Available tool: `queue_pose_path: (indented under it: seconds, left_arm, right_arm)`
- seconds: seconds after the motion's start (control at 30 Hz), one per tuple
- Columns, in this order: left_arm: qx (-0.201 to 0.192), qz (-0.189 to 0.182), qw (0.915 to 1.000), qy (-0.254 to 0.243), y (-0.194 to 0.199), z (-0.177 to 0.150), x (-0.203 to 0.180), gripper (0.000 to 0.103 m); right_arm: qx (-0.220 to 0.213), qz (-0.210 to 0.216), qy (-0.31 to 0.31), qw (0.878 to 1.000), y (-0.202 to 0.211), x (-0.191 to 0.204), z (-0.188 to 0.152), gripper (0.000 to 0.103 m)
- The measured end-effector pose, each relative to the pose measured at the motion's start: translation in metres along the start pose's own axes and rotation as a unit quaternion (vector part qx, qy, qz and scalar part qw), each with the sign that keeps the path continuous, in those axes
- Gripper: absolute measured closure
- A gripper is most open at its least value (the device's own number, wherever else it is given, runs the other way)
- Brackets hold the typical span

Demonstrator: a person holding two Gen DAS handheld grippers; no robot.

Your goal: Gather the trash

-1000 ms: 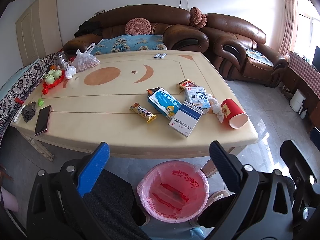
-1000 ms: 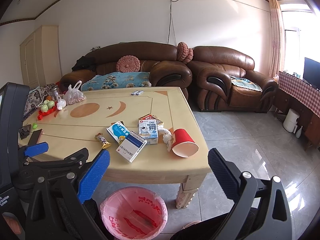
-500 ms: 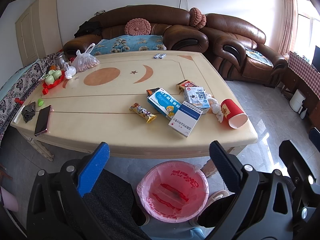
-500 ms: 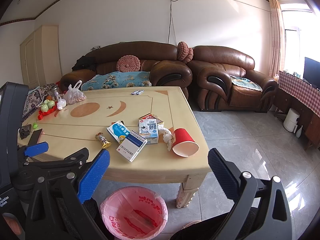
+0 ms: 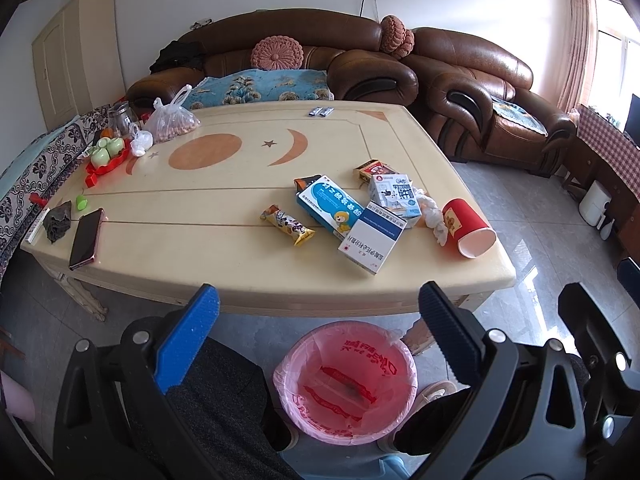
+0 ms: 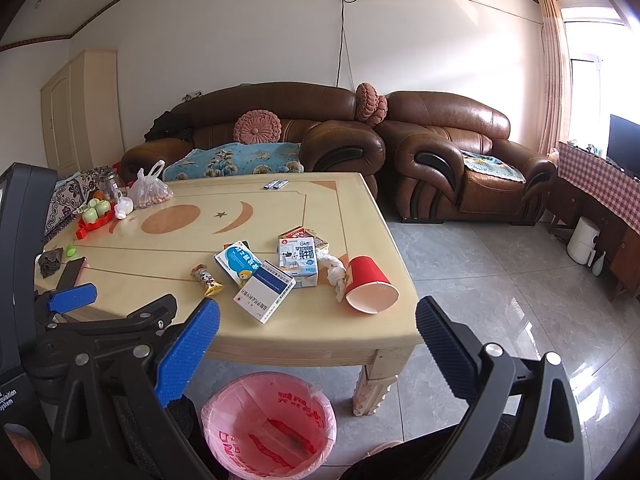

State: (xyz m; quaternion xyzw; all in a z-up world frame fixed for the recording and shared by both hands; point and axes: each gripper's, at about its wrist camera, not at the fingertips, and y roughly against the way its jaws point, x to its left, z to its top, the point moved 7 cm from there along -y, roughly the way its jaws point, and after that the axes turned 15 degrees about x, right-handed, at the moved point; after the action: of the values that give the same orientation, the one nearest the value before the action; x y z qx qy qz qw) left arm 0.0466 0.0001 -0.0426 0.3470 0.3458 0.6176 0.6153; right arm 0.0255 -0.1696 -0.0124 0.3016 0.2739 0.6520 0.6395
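We held both claws wide and empty, back from the near edge of the cream wooden table with the moon-and-star inlay (image 5: pixel 224 256): the left gripper (image 5: pixel 316 316) above the pink-lined round waste bin (image 5: pixel 346 384) on the floor, the right gripper (image 6: pixel 316 328) just beside it. The trash lay clustered at the table's right end – a tipped red paper cup (image 6: pixel 370 288) near the edge, a crumpled white tissue (image 6: pixel 335 274) touching it, a white milk carton (image 6: pixel 298 260), a white-and-navy medicine box (image 6: pixel 264 292) leaning on a blue-and-white medicine box (image 6: pixel 240 262), a small red box (image 6: pixel 298 235) behind, and a yellow snack wrapper (image 5: pixel 287 225) apart to the left.

We judged the cup the chief risk – lying on its side close to the rim, a clumsy nudge could have rolled it onto the floor. The overlapping boxes could have slid together if one were pinched at a corner, and the black phone (image 5: pixel 86 238) at the left end was no trash and should not have been swept up.

We could not read the box labels clearly, nor tell whether the carton and cup were empty; the bin's bottom showed only folds of liner, and the table's far left corner was cut off behind the left tool in the right view
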Motion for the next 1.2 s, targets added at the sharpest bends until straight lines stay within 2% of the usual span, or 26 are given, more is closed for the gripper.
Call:
queue_pose_path:
  seconds: [0.67, 0.83, 0.97, 1.2]
  left_arm:
    - [0.013, -0.004, 0.9998, 0.010, -0.008, -0.005, 0.008, 0.005]
    - [0.031, -0.014, 0.9988, 0.034, -0.018, 0.000, 0.022, 0.005]
    - [0.044, -0.007, 0.9977, 0.050, -0.030, 0.009, 0.036, 0.005]
    - [0.058, -0.004, 0.9952, 0.079, -0.049, 0.023, 0.058, 0.005]
  right_arm:
    - [0.007, -0.001, -0.001, 1.000, -0.006, 0.001, -0.005, 0.007]
    - [0.000, -0.031, 0.006, 1.000, -0.016, -0.009, -0.005, 0.007]
    - [-0.001, -0.055, 0.013, 0.998, -0.028, -0.026, -0.002, 0.007]
    - [0.005, -0.072, 0.015, 0.997, -0.050, -0.048, 0.005, 0.007]
